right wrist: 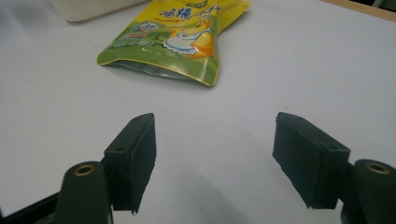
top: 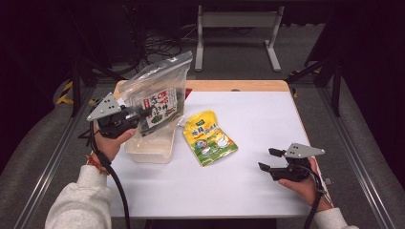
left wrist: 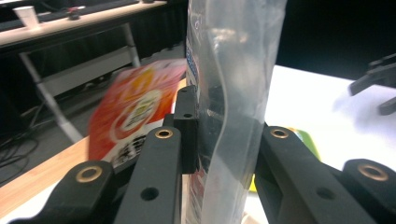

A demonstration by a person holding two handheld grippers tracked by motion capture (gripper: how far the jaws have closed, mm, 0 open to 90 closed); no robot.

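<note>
A clear zip bag (top: pixel 160 86) stands upright at the table's left, with a red, white and dark snack packet (top: pixel 160 107) inside it. My left gripper (top: pixel 143 116) is shut on the bag's side; in the left gripper view the clear plastic (left wrist: pixel 233 93) runs between the two jaws, and the red packet (left wrist: pixel 135 107) shows behind. A yellow and green pouch (top: pixel 208 137) lies flat mid-table, also in the right gripper view (right wrist: pixel 180 35). My right gripper (top: pixel 267 160) rests low at the right, open with nothing between its fingers (right wrist: pixel 135 158), pointing toward the pouch.
A shallow white tray (top: pixel 150 148) sits under the bag at the left. The white table top (top: pixel 248 186) has a wooden strip (top: pixel 239 86) along its far edge. A metal table frame (top: pixel 236 28) and cables lie on the floor beyond.
</note>
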